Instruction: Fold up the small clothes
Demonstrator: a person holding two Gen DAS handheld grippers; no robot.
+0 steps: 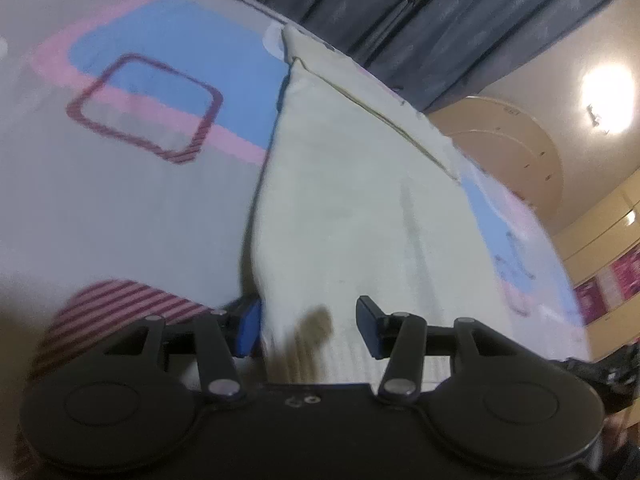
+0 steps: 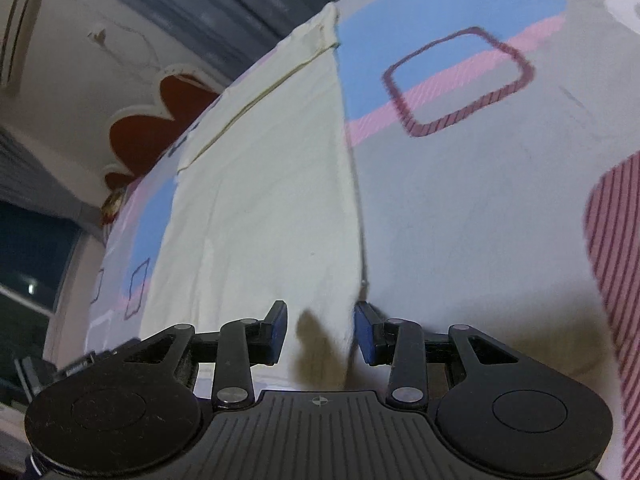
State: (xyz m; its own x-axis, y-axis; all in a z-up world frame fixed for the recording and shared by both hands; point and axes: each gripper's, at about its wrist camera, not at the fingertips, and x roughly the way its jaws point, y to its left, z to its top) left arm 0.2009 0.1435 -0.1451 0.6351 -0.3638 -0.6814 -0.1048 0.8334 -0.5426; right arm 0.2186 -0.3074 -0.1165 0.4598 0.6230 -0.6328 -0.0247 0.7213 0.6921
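A cream-white garment (image 1: 352, 200) lies flat on the patterned bedsheet (image 1: 120, 200), reaching away from me with a thin dark seam line near its far end. My left gripper (image 1: 310, 328) is low over its near left corner. The jaws stand apart with the cloth's left edge by the left pad, and the pads are not pressing on it. In the right wrist view the same garment (image 2: 272, 200) shows its right edge. My right gripper (image 2: 320, 332) straddles its near right corner, jaws apart, cloth between them. A brown shadow falls on the cloth between each pair of fingers.
The bedsheet (image 2: 480, 220) is grey with blue, pink and maroon striped shapes. Dark curtains (image 1: 440, 12) hang behind the bed. A round wooden headboard (image 1: 512, 152) and a bright lamp (image 1: 608, 96) are at the right. A dark window (image 2: 28, 272) is far left in the right wrist view.
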